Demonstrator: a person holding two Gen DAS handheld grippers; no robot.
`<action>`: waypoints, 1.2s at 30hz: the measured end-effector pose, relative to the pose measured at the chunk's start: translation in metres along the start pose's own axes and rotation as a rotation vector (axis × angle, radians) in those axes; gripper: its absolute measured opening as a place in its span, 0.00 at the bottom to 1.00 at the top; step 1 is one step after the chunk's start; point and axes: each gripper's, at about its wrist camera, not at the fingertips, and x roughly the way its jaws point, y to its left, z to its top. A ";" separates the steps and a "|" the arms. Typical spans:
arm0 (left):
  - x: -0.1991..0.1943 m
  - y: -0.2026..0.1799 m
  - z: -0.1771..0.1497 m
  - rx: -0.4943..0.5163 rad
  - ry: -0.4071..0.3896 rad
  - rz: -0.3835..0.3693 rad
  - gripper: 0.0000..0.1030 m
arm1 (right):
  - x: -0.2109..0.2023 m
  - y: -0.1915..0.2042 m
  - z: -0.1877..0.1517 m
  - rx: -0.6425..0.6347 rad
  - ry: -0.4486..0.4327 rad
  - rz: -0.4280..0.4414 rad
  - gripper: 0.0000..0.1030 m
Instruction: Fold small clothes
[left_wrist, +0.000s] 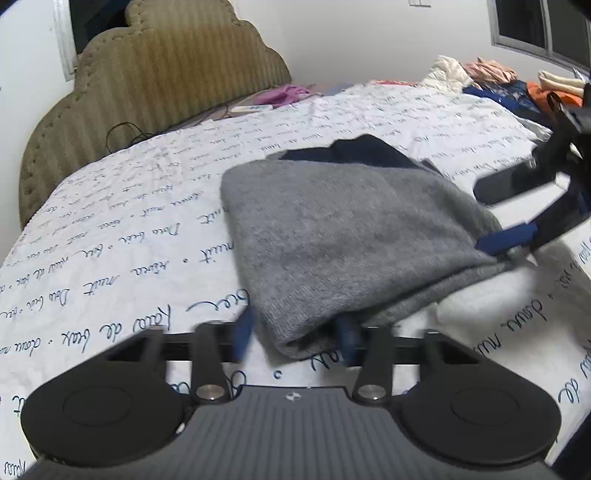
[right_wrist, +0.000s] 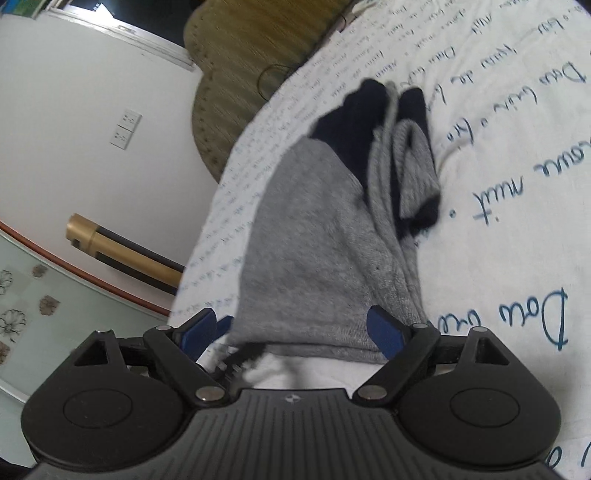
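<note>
Left wrist view: at 6 o'clock the left tongs stand partly closed around the near corner of a folded grey garment on the bed. At 3 o'clock the right tongs gape wide at its edge, gripping nothing.

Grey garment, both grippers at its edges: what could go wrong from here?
1. The left gripper has only the near corner of the grey garment between its pads; a thin bite like that may slip on a lift.
2. The right gripper straddles the hem with jaws wide, so it may also catch the bedsheet when it closes.
3. The navy sleeves lie loosely bunched; a pull could undo the fold.
</note>
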 end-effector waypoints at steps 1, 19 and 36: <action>-0.002 0.002 0.001 -0.010 -0.014 0.008 0.23 | 0.000 -0.002 -0.002 0.000 -0.001 -0.001 0.86; -0.044 0.014 -0.004 -0.093 -0.045 0.043 0.74 | -0.039 0.024 -0.005 -0.071 -0.062 0.015 0.87; 0.023 0.071 0.010 -0.736 0.251 -0.263 0.08 | -0.005 -0.034 0.012 0.146 0.070 -0.067 0.18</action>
